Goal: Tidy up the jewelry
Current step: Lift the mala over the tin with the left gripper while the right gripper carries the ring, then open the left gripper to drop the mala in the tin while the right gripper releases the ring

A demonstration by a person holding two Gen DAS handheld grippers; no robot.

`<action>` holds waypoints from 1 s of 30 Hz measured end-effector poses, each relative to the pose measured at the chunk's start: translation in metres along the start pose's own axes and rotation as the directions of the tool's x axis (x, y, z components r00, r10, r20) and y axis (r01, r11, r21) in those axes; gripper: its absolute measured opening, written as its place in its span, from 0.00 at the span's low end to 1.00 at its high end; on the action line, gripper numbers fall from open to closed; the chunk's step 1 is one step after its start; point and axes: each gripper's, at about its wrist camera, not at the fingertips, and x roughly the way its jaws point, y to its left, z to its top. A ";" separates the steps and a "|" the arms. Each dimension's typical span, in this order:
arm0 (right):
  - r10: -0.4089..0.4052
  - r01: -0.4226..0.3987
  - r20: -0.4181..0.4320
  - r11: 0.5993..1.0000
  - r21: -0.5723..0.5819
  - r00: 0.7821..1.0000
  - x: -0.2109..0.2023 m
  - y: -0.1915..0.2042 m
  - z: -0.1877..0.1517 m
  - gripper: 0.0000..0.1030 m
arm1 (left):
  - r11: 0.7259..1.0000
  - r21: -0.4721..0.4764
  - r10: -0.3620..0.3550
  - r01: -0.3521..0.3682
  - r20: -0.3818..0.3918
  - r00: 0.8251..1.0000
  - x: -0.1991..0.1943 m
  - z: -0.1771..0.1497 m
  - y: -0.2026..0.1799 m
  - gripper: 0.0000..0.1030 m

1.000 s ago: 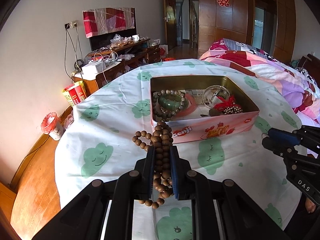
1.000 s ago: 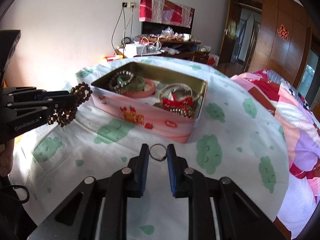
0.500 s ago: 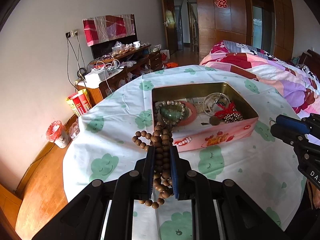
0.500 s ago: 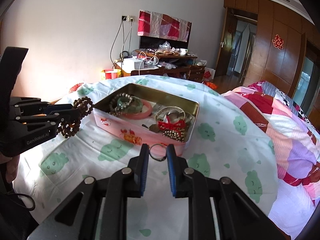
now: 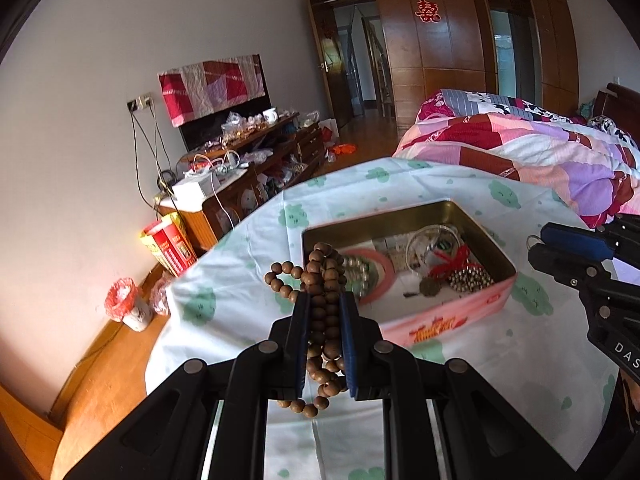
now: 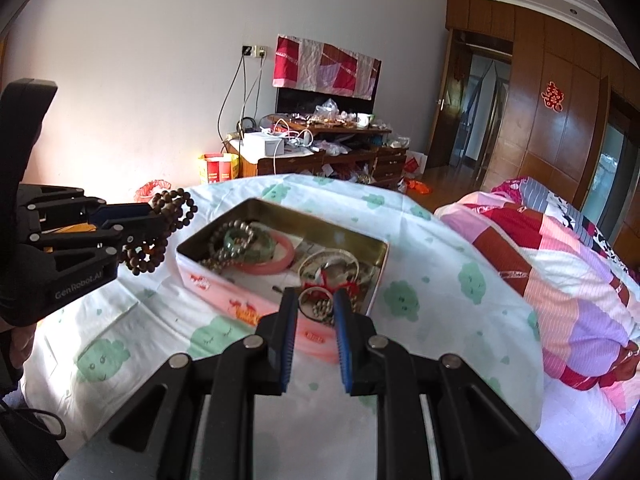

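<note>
My left gripper [image 5: 325, 308] is shut on a wooden bead bracelet [image 5: 322, 280], whose loops hang above and below the jaws; it is held above the table just left of the tin. It also shows in the right wrist view [image 6: 160, 222]. My right gripper [image 6: 317, 304] is shut on a small metal ring [image 6: 311, 300], held over the tin's near right corner; the ring shows in the left wrist view [image 5: 534, 241]. The open pink tin [image 6: 224, 292] holds a pink bangle [image 6: 276, 260], a green bead bracelet [image 6: 236, 240], a clear bangle and a red-ribboned piece.
The tin stands on a round table with a white cloth with green clouds [image 6: 432, 280]. A bed with a patchwork quilt [image 6: 560, 264] is to the right. A cluttered wooden cabinet [image 6: 320, 152] stands at the far wall. A small bin [image 5: 126, 308] sits on the wooden floor.
Both grippers have risen and tilted, so the table and tin sit lower in both views. The right gripper with the ring has moved forward over the tin's near edge.
</note>
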 end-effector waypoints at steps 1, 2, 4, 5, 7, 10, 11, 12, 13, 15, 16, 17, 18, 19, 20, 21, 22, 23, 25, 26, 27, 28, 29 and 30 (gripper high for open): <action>-0.002 0.002 0.004 1.000 0.000 1.000 0.001 -0.002 0.004 0.20 | 1.000 0.006 0.003 -0.003 0.005 1.000 0.001 0.004 -0.001 0.14; -0.002 0.002 0.006 1.000 0.000 1.000 0.002 -0.003 0.005 0.20 | 1.000 0.012 0.005 -0.005 0.008 1.000 0.001 0.006 -0.001 0.14; -0.002 0.002 0.010 1.000 0.004 1.000 0.005 -0.006 0.009 0.20 | 1.000 0.020 0.010 -0.010 0.012 1.000 0.004 0.011 -0.003 0.14; -0.001 0.001 0.011 1.000 0.008 1.000 0.006 -0.008 0.012 0.20 | 1.000 0.023 0.011 -0.012 0.014 1.000 0.005 0.013 -0.003 0.14; -0.004 0.004 0.014 1.000 0.008 1.000 0.009 -0.010 0.014 0.20 | 0.999 0.029 0.017 -0.017 0.016 1.000 0.008 0.017 -0.003 0.14; -0.006 0.006 0.018 1.000 0.012 1.000 0.013 -0.012 0.018 0.20 | 0.999 0.033 0.024 -0.025 0.015 1.000 0.015 0.021 -0.004 0.14; -0.010 0.010 0.019 1.000 0.010 1.000 0.014 -0.012 0.019 0.20 | 0.999 0.032 0.027 -0.027 0.015 1.000 0.017 0.023 -0.004 0.14; -0.012 0.012 0.020 1.000 0.008 1.000 0.016 -0.012 0.020 0.20 | 0.999 0.032 0.029 -0.030 0.016 0.999 0.020 0.025 -0.005 0.14; -0.014 0.014 0.020 1.000 0.008 1.000 0.018 -0.012 0.021 0.20 | 0.999 0.032 0.029 -0.030 0.017 0.999 0.022 0.026 -0.005 0.14; -0.019 0.019 0.020 1.000 0.006 1.000 0.023 -0.012 0.024 0.20 | 0.999 0.038 0.031 -0.032 0.017 0.999 0.025 0.029 -0.006 0.14; -0.021 0.021 0.019 1.000 0.007 1.000 0.024 -0.012 0.024 0.20 | 0.999 0.039 0.036 -0.037 0.015 0.999 0.029 0.031 -0.006 0.14; -0.023 0.023 0.018 1.000 0.008 1.000 0.026 -0.013 0.025 0.20 | 0.998 0.039 0.041 -0.041 0.014 0.999 0.032 0.032 -0.006 0.14; -0.027 0.026 0.015 1.000 0.008 1.000 0.030 -0.014 0.027 0.20 | 0.998 0.040 0.043 -0.043 0.011 0.999 0.035 0.033 -0.006 0.14; -0.030 0.030 0.013 1.000 0.007 0.999 0.034 -0.014 0.028 0.20 | 0.998 0.040 0.044 -0.045 0.008 0.999 0.038 0.034 -0.006 0.14; -0.032 0.032 0.012 0.999 0.007 0.999 0.035 -0.014 0.029 0.20 | 0.998 0.041 0.046 -0.047 0.005 0.999 0.041 0.034 -0.006 0.14; -0.035 0.035 0.009 0.999 0.008 0.999 0.039 -0.015 0.030 0.20 | 0.998 0.045 0.049 -0.050 0.003 0.999 0.044 0.035 -0.006 0.14; -0.038 0.038 0.004 0.999 0.007 0.999 0.043 -0.016 0.031 0.20 | 0.997 0.049 0.055 -0.055 0.001 0.998 0.047 0.035 -0.007 0.14; -0.041 0.041 0.000 0.999 0.006 0.999 0.045 -0.016 0.031 0.20 | 0.997 0.050 0.058 -0.058 -0.005 0.998 0.052 0.036 -0.008 0.14; -0.050 0.050 -0.009 0.999 0.004 0.999 0.054 -0.017 0.033 0.20 | 0.997 0.052 0.058 -0.058 -0.012 0.998 0.057 0.036 -0.010 0.14; -0.052 0.052 -0.014 0.999 0.005 0.999 0.056 -0.017 0.033 0.20 | 0.997 0.053 0.059 -0.058 -0.014 0.998 0.059 0.036 -0.010 0.14; -0.055 0.055 -0.021 0.998 0.006 0.998 0.061 -0.017 0.033 0.20 | 0.997 0.054 0.057 -0.056 -0.017 0.998 0.061 0.037 -0.011 0.14; -0.057 0.057 -0.026 0.998 0.006 0.998 0.064 -0.017 0.033 0.20 | 0.997 0.054 0.056 -0.055 -0.021 0.998 0.063 0.037 -0.011 0.14; -0.060 0.060 -0.031 0.998 0.004 0.998 0.067 -0.017 0.033 0.20 | 0.997 0.055 0.057 -0.055 -0.025 0.998 0.066 0.036 -0.012 0.14; -0.061 0.061 -0.034 0.998 0.003 0.998 0.069 -0.016 0.032 0.20 | 0.997 0.057 0.056 -0.055 -0.029 0.998 0.067 0.036 -0.012 0.14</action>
